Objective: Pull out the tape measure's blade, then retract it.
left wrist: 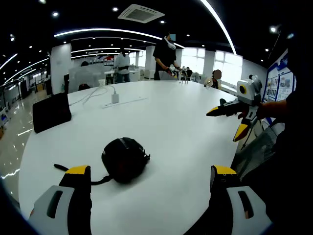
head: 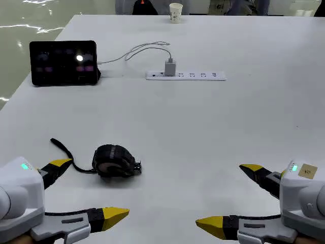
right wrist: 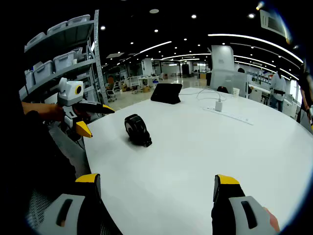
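The left gripper (head: 92,187) is hovering over the desk's (head: 213,127) near edge, jaws gaping wide and empty. One tape measure (head: 114,160) is lying just ahead, touching neither gripper, with bare desk stretching rightward. One tablet (head: 63,62) is standing by the left edge, and one power strip (head: 185,75) is lying mid-desk. One cup (head: 175,12) is sitting at the far edge, contents unseen. The right gripper (head: 226,194) is hovering wide open.

A white table (head: 218,127) carries a dark tablet (head: 63,62) propped at the far left. A white cable (head: 137,52) runs from it to a charger (head: 169,66) plugged into a white power strip (head: 186,75). A paper cup (head: 175,12) stands at the far edge.
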